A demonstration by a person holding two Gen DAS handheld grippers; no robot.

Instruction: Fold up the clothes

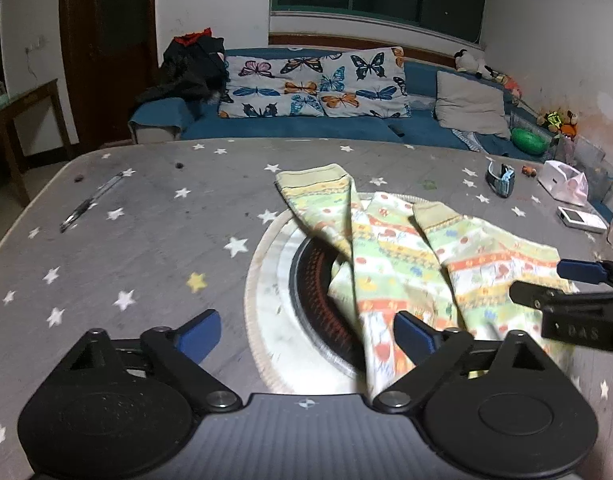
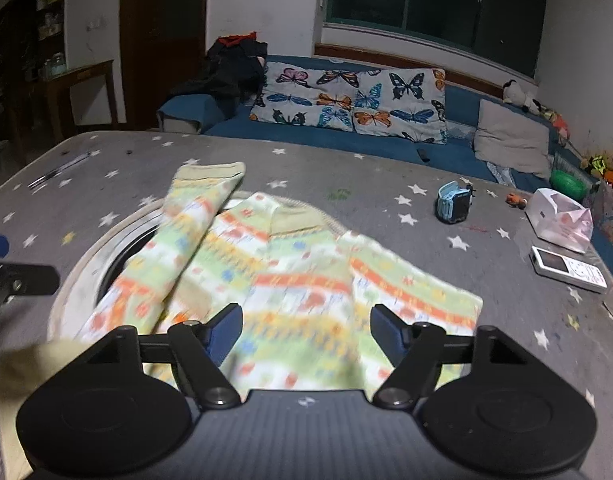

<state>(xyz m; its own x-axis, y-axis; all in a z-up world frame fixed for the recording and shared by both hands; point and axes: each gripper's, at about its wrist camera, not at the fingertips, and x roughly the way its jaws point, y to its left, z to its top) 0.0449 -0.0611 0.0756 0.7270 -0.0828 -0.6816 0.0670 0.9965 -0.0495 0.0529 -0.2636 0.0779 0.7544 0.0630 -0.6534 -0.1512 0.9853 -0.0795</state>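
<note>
A small garment point(image 1: 398, 248) striped in pale green, yellow and orange lies crumpled on the grey star-print tablecloth point(image 1: 146, 240), partly covering a round burner recess point(image 1: 314, 304). One cuffed sleeve or leg point(image 1: 314, 180) points away from me. My left gripper point(image 1: 306, 334) is open, and its right fingertip point(image 1: 414, 334) hangs over the garment's near edge. My right gripper point(image 2: 306, 328) is open just above the garment point(image 2: 298, 264), with cloth lying under the gap. The right gripper point(image 1: 554, 282) also reaches in from the right edge of the left wrist view.
A pen point(image 1: 90, 202) lies at the table's far left. A blue watch point(image 2: 454, 204), a white plastic bag point(image 2: 558, 220) and a white handheld device point(image 2: 566, 268) sit at the right. A blue sofa point(image 1: 306, 128) with butterfly cushions stands behind the table.
</note>
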